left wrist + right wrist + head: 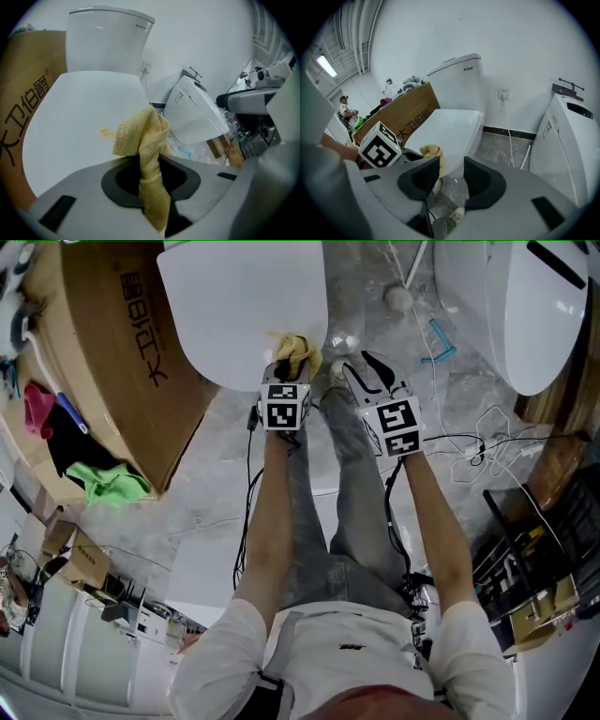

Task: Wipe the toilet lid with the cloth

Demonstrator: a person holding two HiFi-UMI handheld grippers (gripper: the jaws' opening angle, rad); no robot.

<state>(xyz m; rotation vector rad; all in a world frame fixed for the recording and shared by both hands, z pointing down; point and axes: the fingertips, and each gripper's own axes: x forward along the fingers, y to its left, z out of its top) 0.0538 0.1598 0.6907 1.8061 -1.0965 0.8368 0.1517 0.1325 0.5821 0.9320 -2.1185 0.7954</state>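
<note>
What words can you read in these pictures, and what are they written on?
"大卫伯爵": large dark print on the side of the cardboard box.
Toilet tank: tiny print near its top, too small to read.
Second toilet: a small label, too blurred to read.

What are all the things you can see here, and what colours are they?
toilet lid: one, white, closed, in front of the grippers
toilet tank: one, white, behind the lid
second toilet: one, white, at the right
cardboard box: one, brown, left of the toilet
green rag: one, green, beside the box
pink rag: one, pink, beside the box
cables: several, white, on the floor at right
cloth: one, yellow, at the lid's front edge
left gripper: one, grey, shut on the cloth
right gripper: one, grey, jaws apart, empty
</note>
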